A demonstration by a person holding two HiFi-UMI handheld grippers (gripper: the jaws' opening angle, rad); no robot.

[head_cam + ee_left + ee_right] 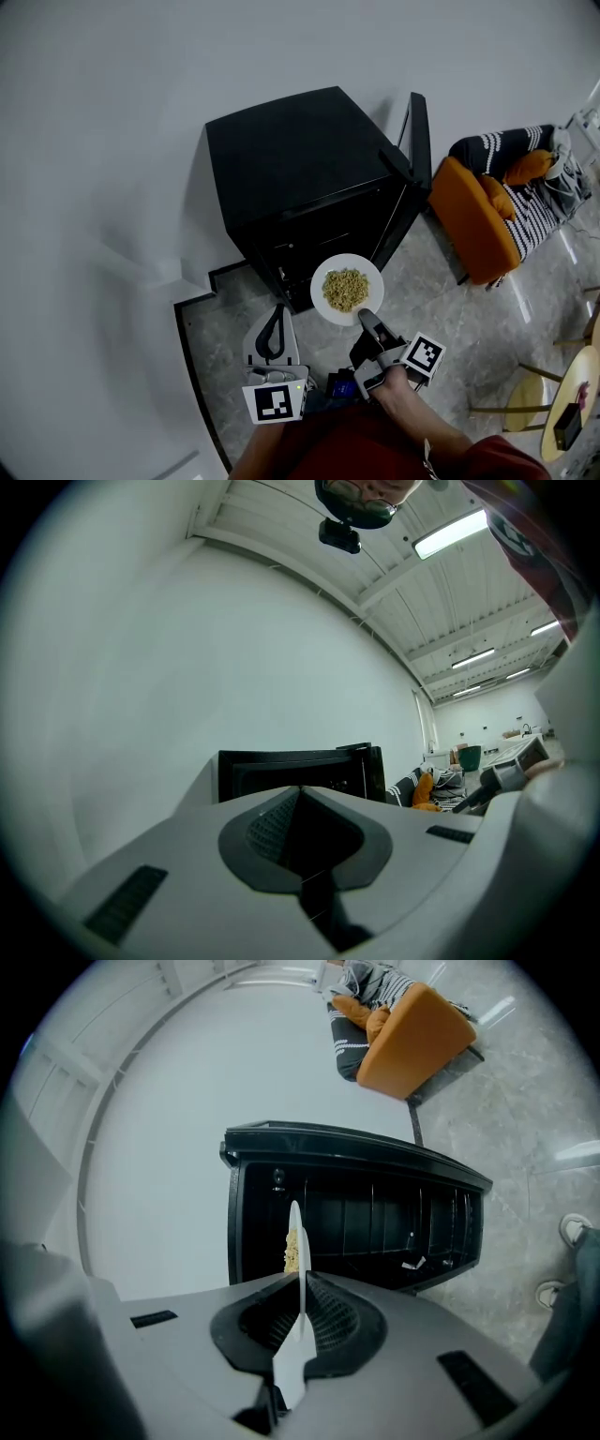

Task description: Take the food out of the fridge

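Plate: the white plate [320, 285] with the food [346, 290] is out of the fridge [291, 159]. It's in the air just in front of the open front, over the floor.
R jaws: your right gripper [367, 321] is pinched on the near rim of the plate. That's the only hold on it.
L jaws: your left gripper [302, 829] has its jaws pressed together w/ nothing between them. It hangs low beside you, away from the plate.
Tip risk: all the weight sits past the pinch. If your wrist rolls, the far side could dip and the food could slide off onto the floor.
Slip risk: the rim looks thin and smooth. A fast swing or a jerk could pull it out of the jaws, and the plate may break.
Bump risk: the fridge door [419, 141] stands open just to the right of the plate. Swing that way and the plate could hit it.
Tip for you: go slow, keep the plate flat, and move it away from the door.
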